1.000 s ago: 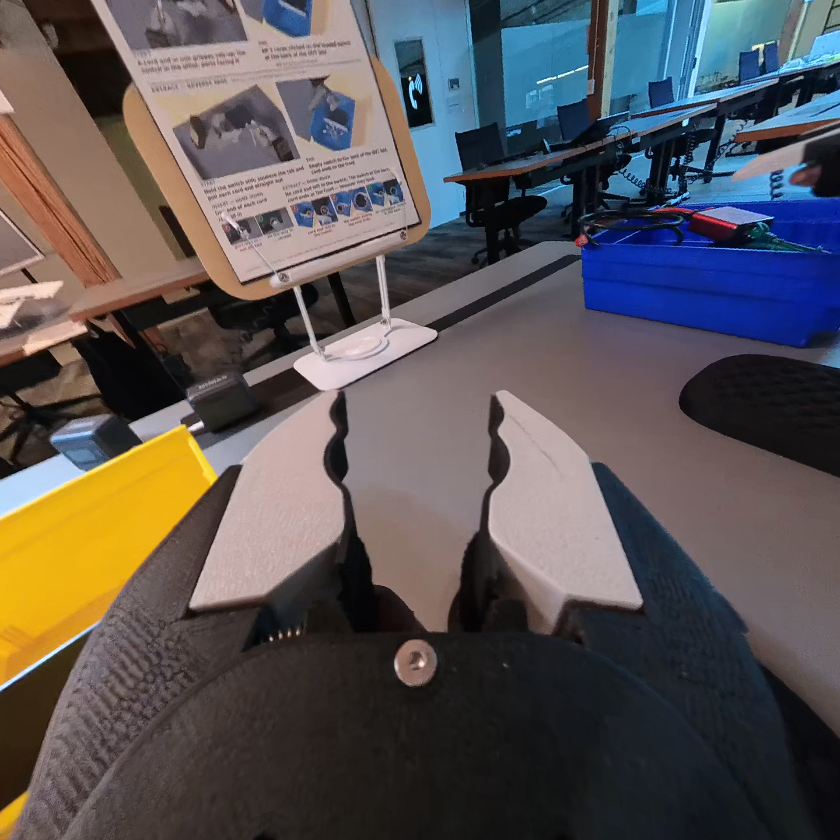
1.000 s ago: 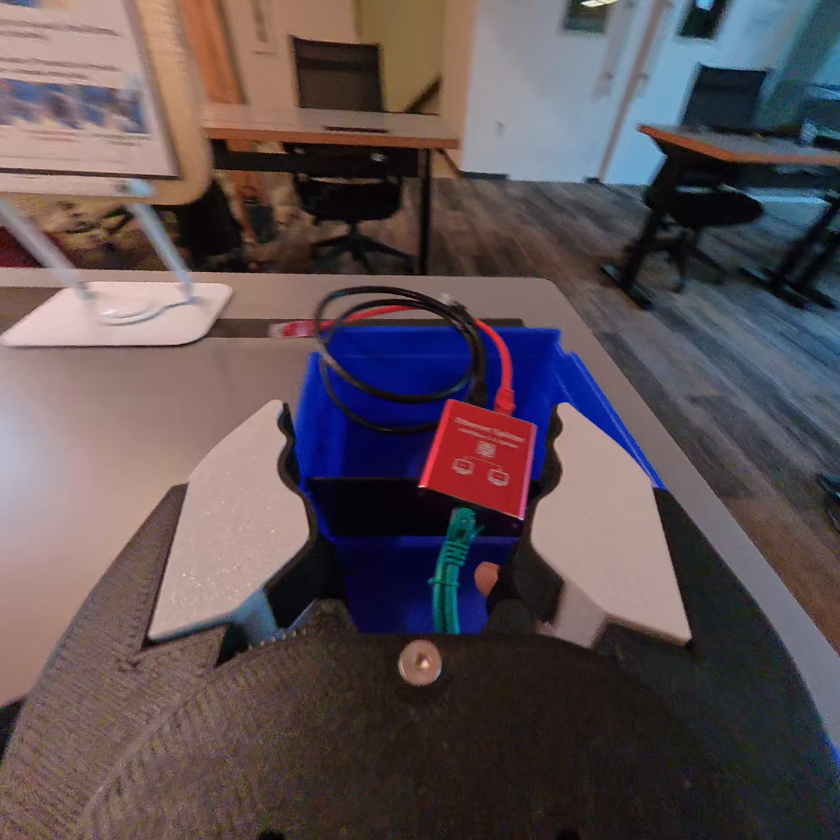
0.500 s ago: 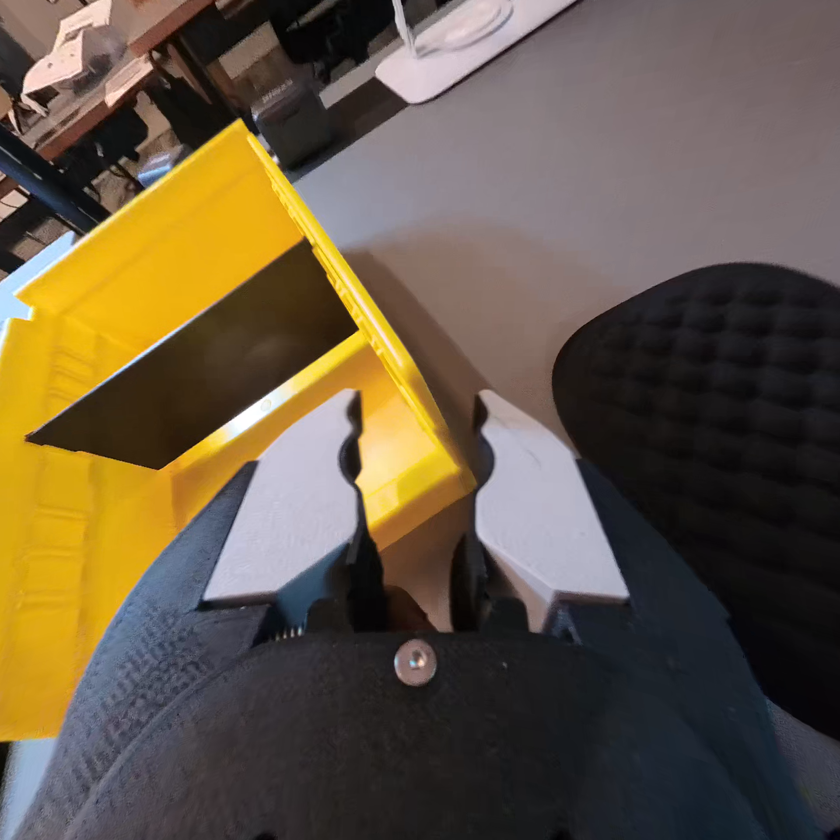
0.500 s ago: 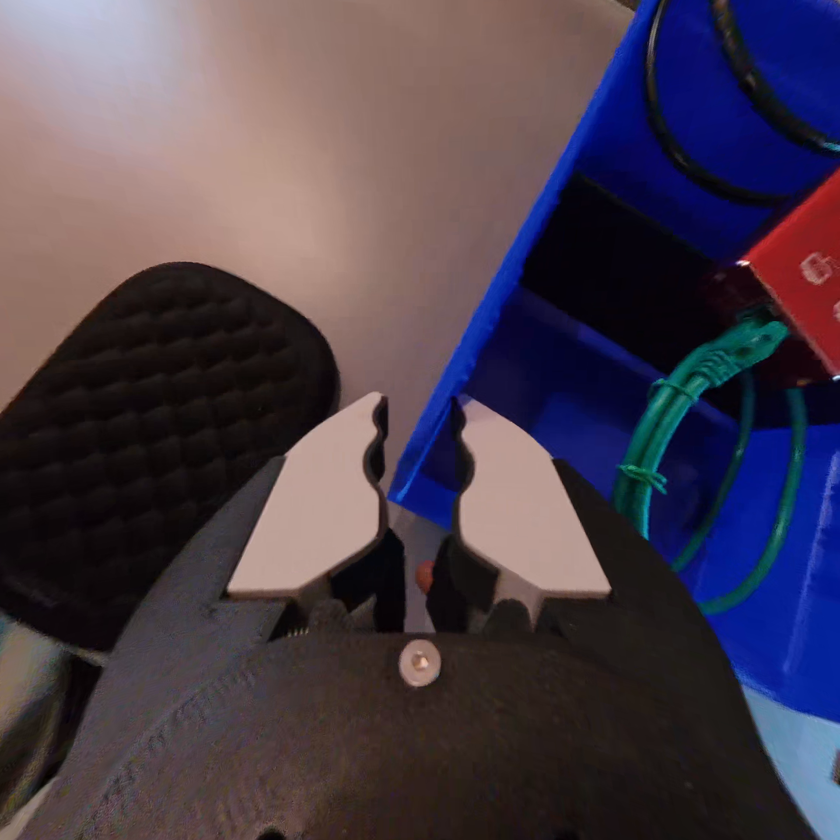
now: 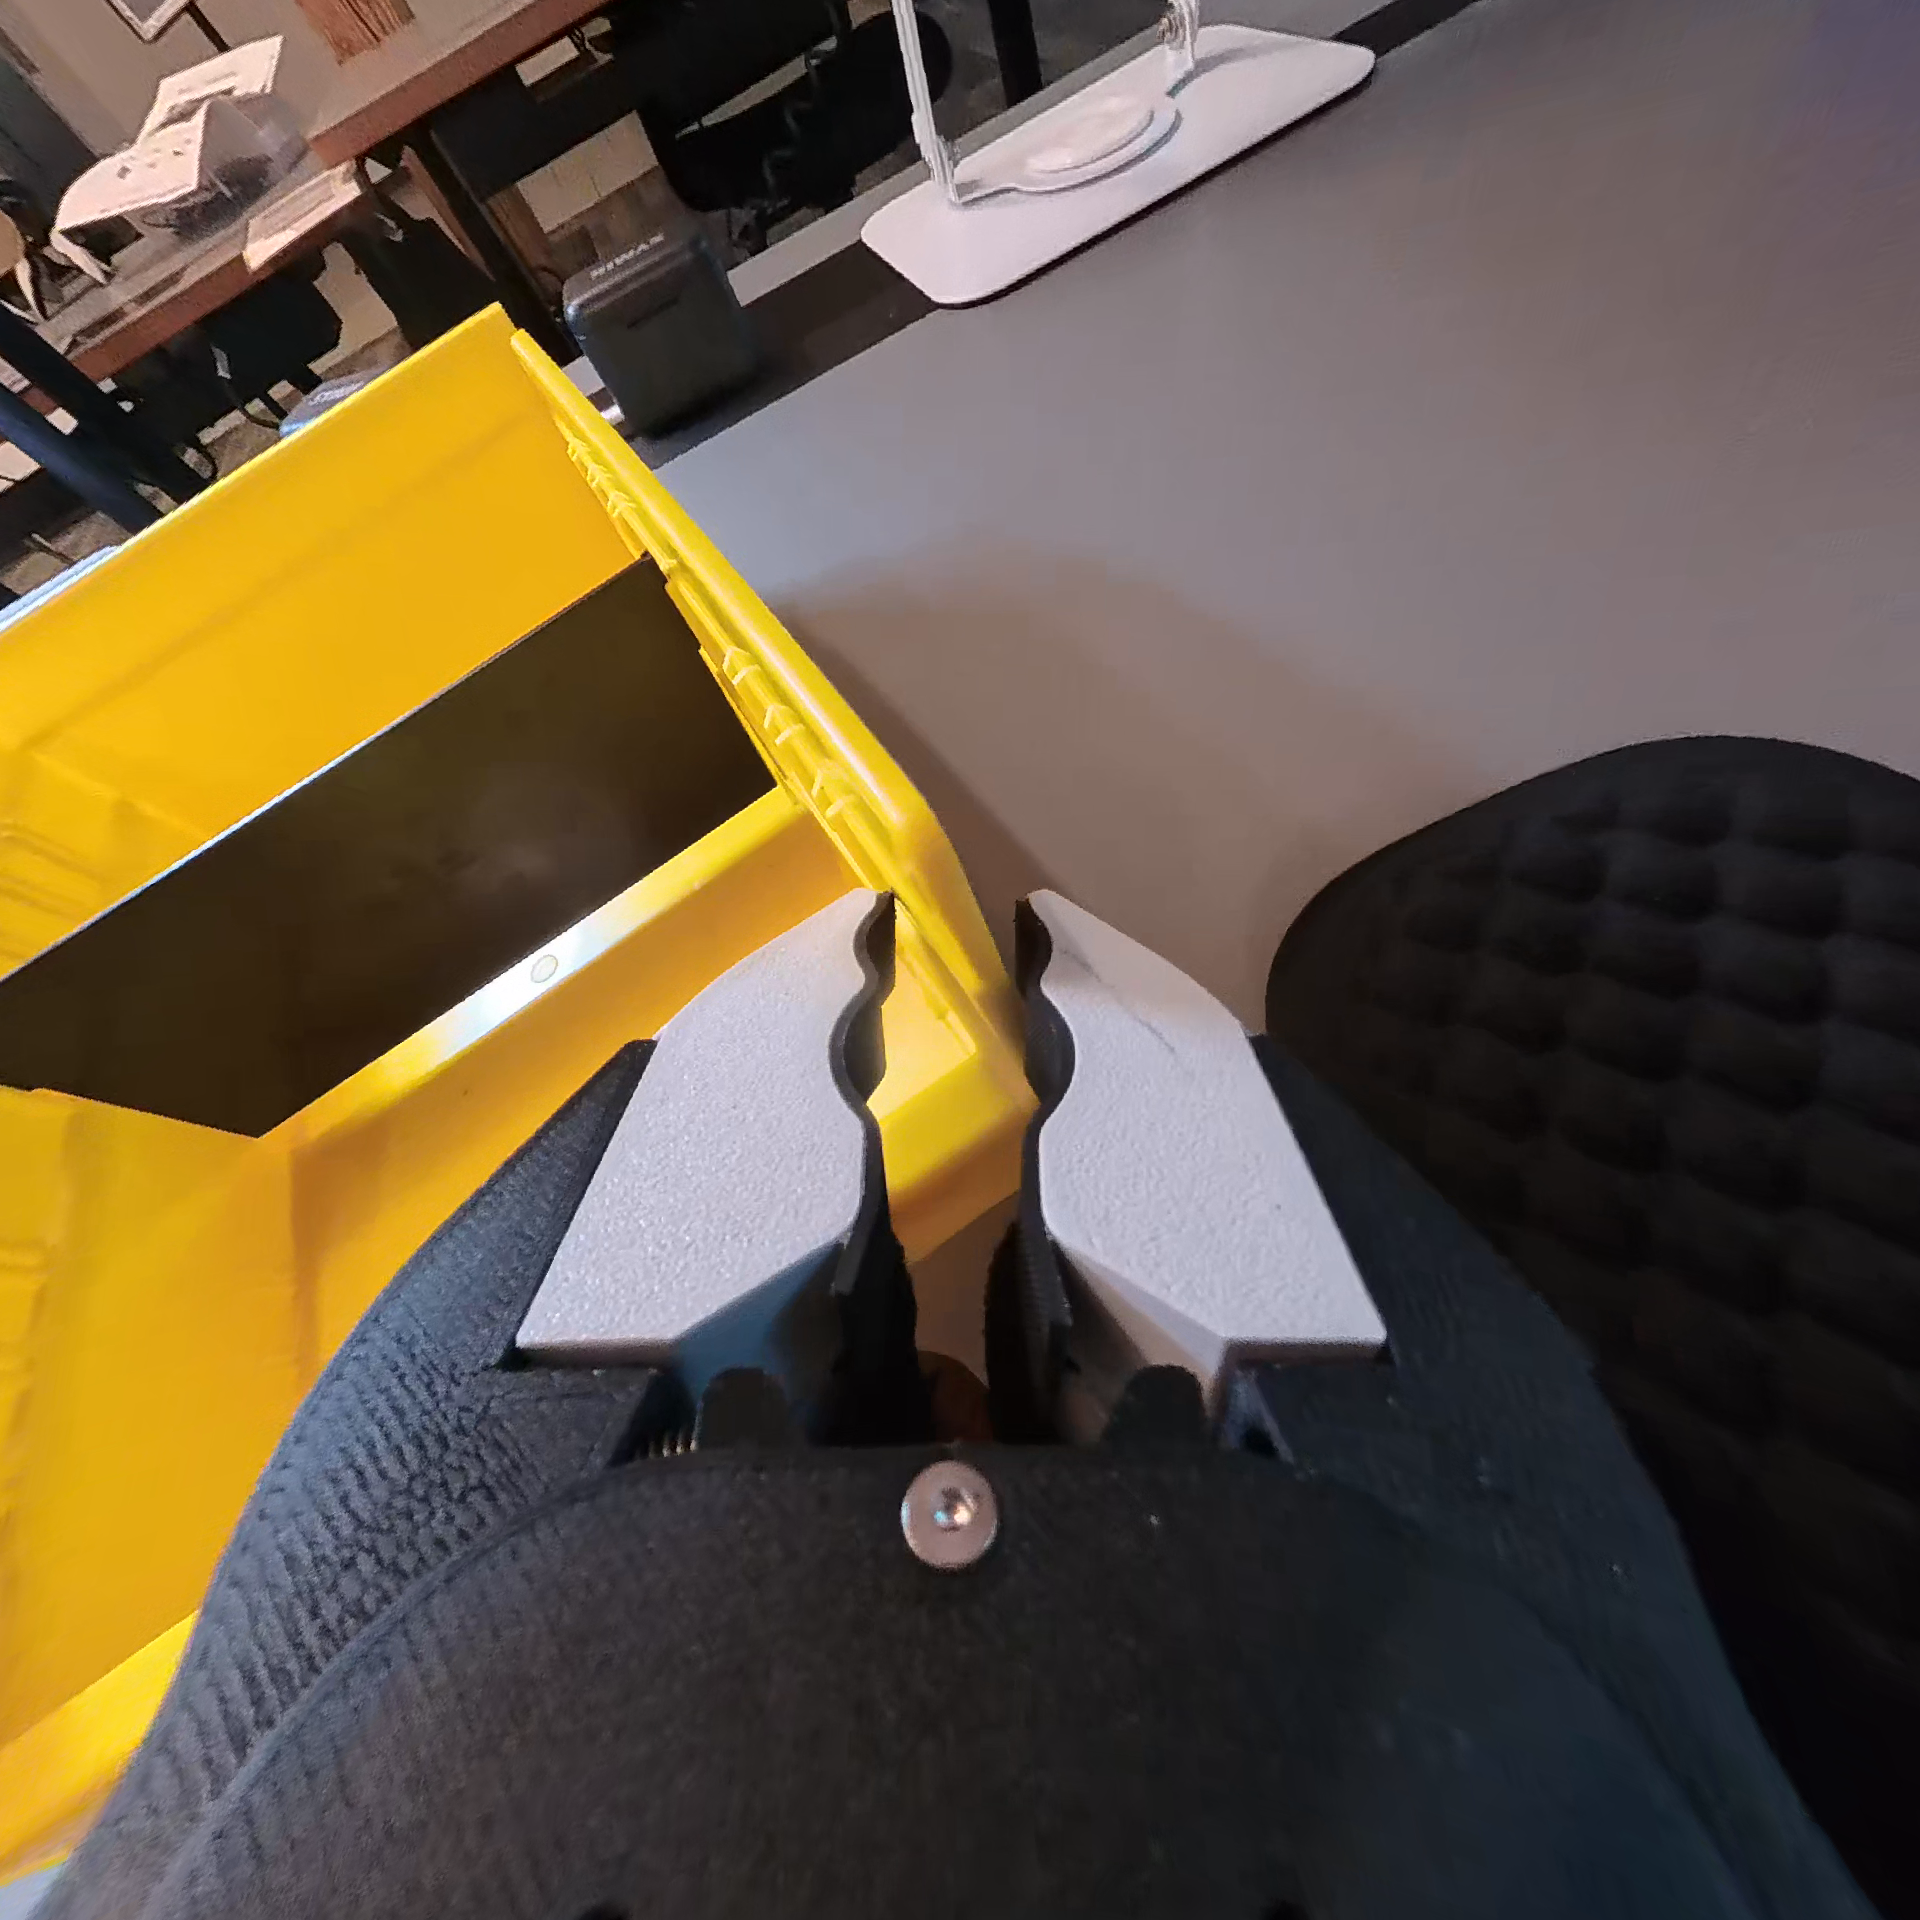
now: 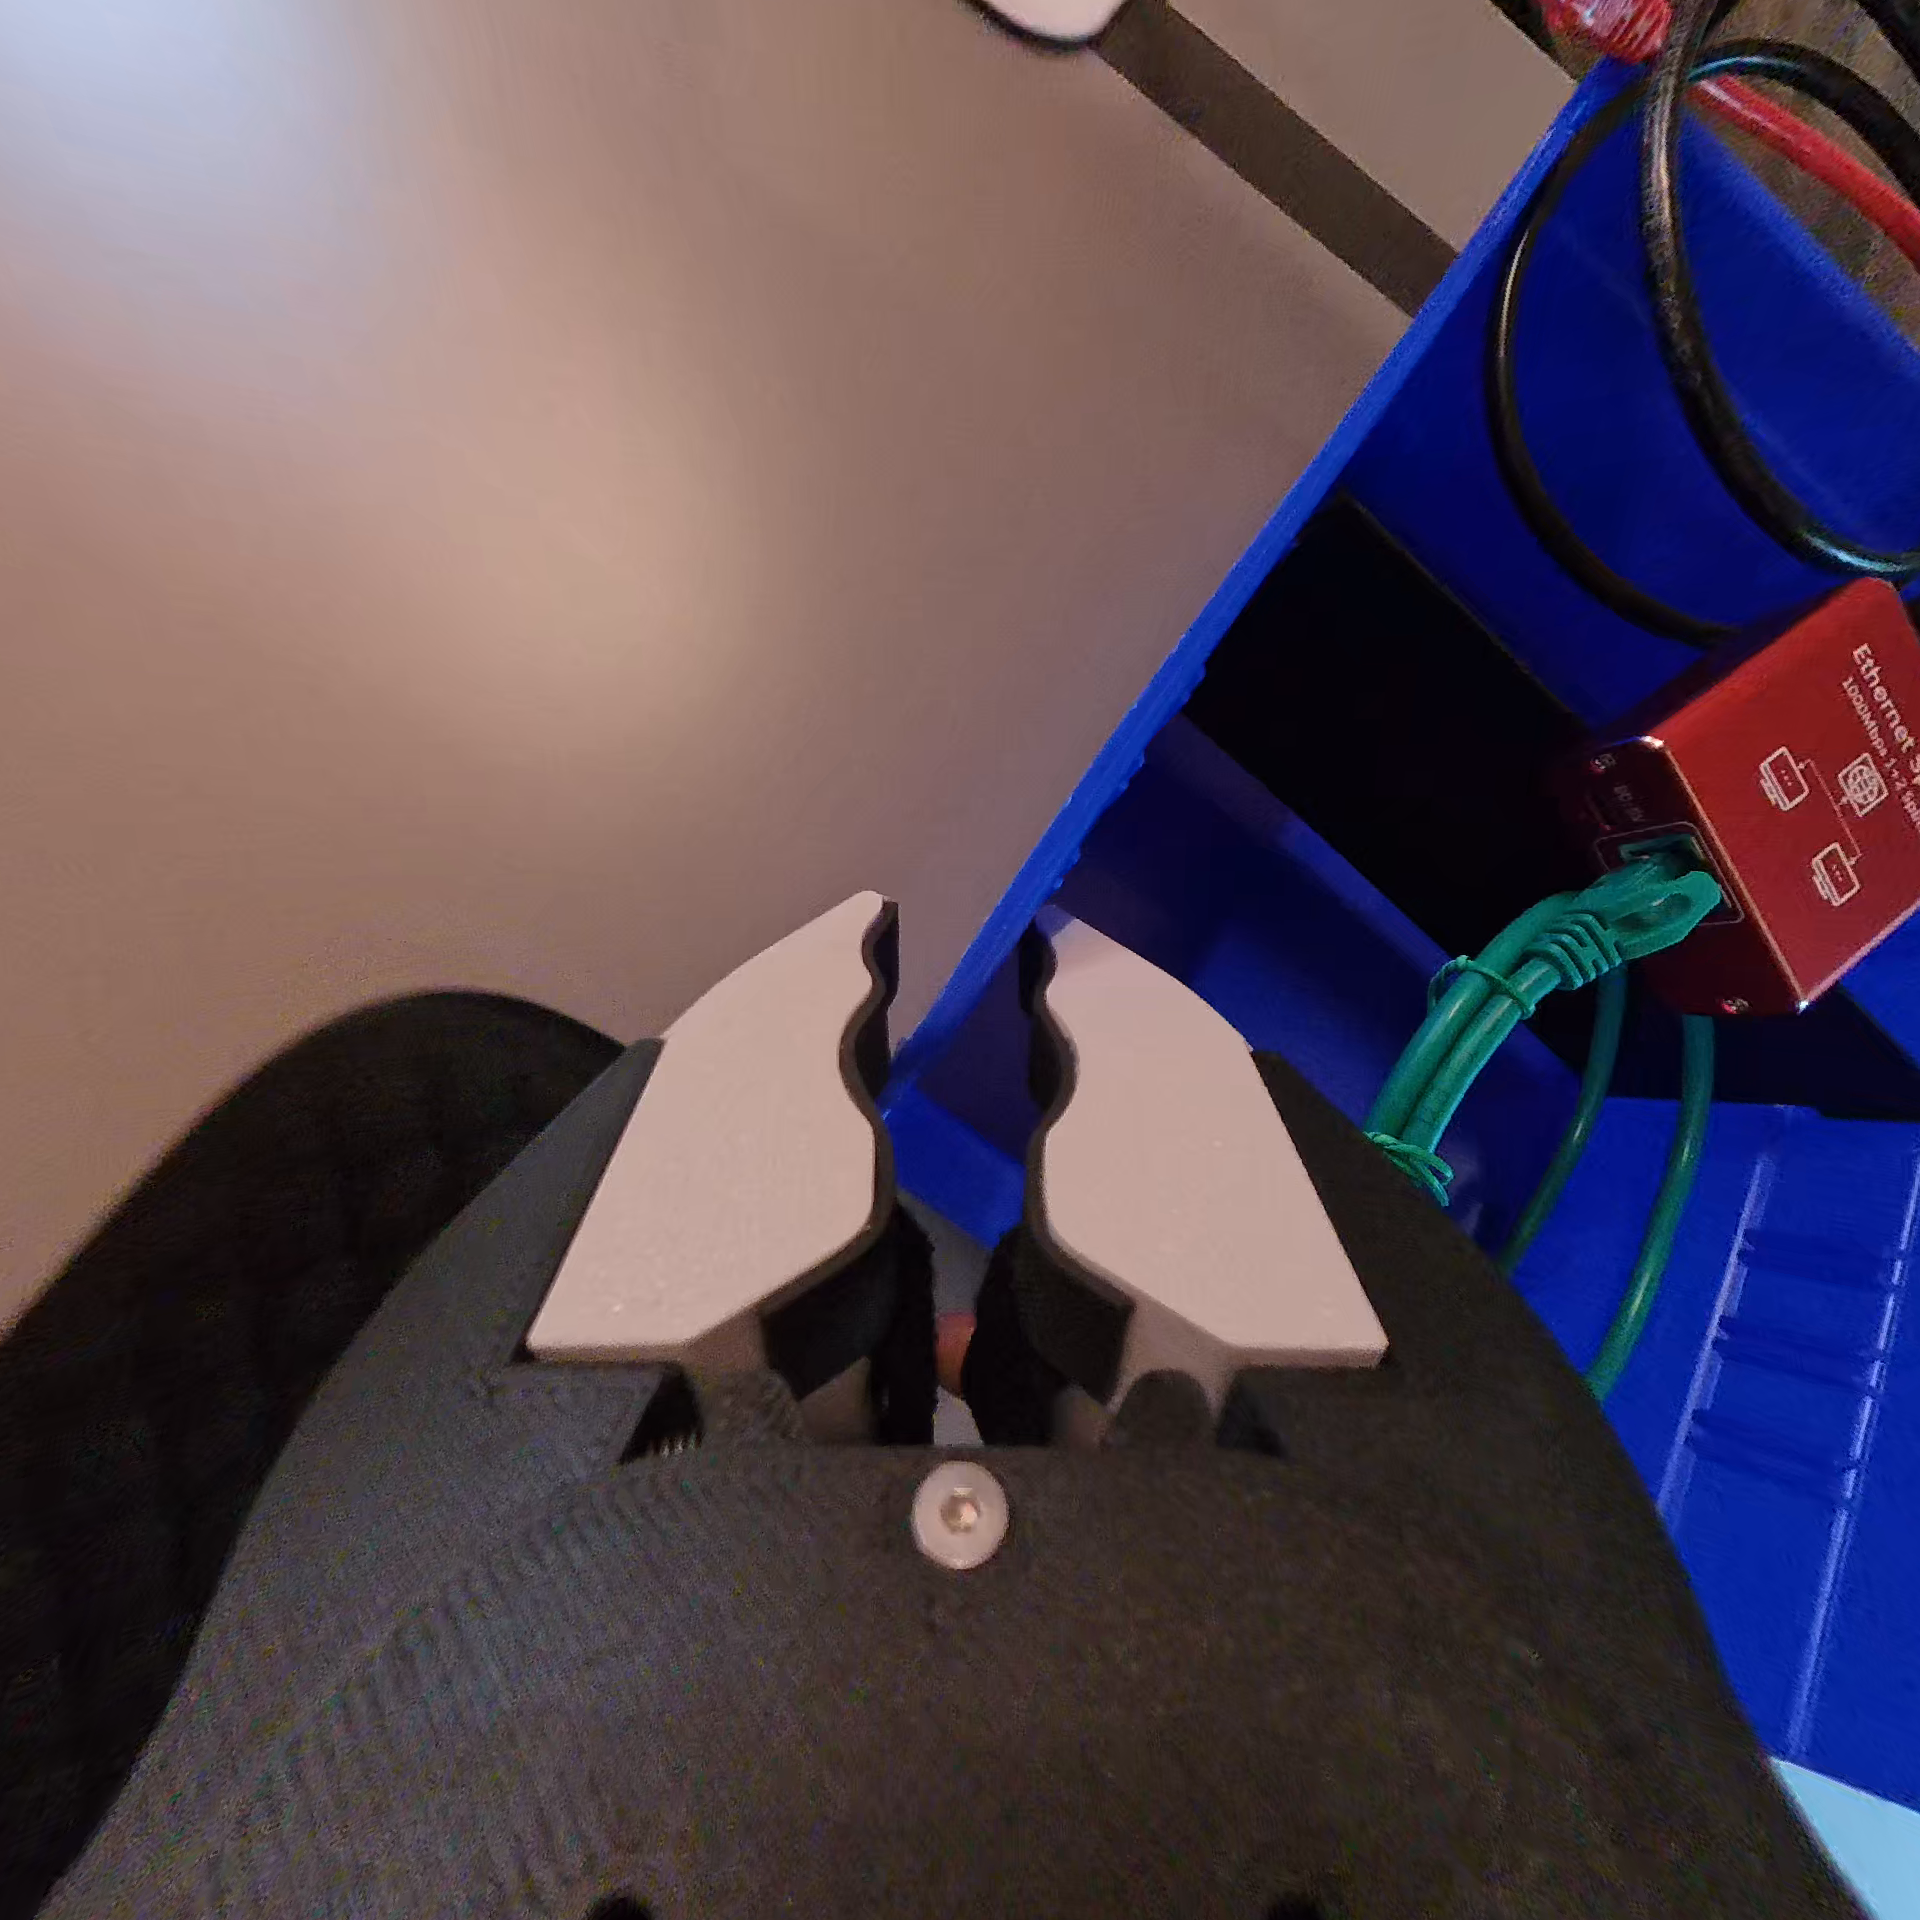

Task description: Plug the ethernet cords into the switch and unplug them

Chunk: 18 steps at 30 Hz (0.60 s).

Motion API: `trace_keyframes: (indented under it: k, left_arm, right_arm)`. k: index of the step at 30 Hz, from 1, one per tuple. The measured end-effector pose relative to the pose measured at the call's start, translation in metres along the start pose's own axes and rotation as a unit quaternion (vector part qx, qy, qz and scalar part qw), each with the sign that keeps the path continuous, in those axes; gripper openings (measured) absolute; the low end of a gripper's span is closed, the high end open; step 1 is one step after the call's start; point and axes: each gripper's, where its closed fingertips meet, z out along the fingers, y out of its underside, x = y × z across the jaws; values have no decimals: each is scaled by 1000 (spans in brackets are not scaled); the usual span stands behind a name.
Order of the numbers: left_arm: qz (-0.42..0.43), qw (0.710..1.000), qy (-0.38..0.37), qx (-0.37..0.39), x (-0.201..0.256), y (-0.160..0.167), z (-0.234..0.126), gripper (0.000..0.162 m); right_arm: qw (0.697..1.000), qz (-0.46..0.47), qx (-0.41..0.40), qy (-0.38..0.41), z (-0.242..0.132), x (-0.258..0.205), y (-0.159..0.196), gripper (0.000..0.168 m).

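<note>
The red switch (image 6: pixel 1797 821) lies in the blue bin (image 6: pixel 1143 790) with a green ethernet cord (image 6: pixel 1538 966) plugged into its near port. A black cord (image 6: pixel 1662 260) and a red cord (image 6: pixel 1829 166) loop over the bin's far end. My right gripper (image 6: pixel 961 920) is closed on the blue bin's near left wall, one finger inside and one outside. My left gripper (image 5: pixel 956 914) is closed the same way on the near right wall of a yellow bin (image 5: pixel 312 665), which shows nothing inside.
A black textured pad (image 5: pixel 1621 1091) lies on the grey table between the two bins, and it also shows in the right wrist view (image 6: pixel 260 1195). A white stand base (image 5: pixel 1122 177) and a small dark box (image 5: pixel 660 332) sit at the table's far edge. Some 45 cm of space lies between my two pairs of fingers.
Both grippers tipped down from looking across the room and came onto the bin walls. Their fingers narrowed from wide open to closed on the yellow and blue bins.
</note>
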Motion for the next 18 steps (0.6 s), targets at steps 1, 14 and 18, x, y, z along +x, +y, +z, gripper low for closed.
trace_keyframes:
  k: [1,14,18]
  left_arm:
    - [-1,1000,0,1,0,0,1,22]
    - [-4,1000,2,7,2,-3,6,24]
    - [-5,1000,1,8,2,-5,7,24]
  right_arm:
    - [1000,-2,2,-4,4,-7,-8,25]
    - [987,-68,73,-126,37,-149,-100,29]
    - [980,-104,93,-144,45,-192,-126,31]
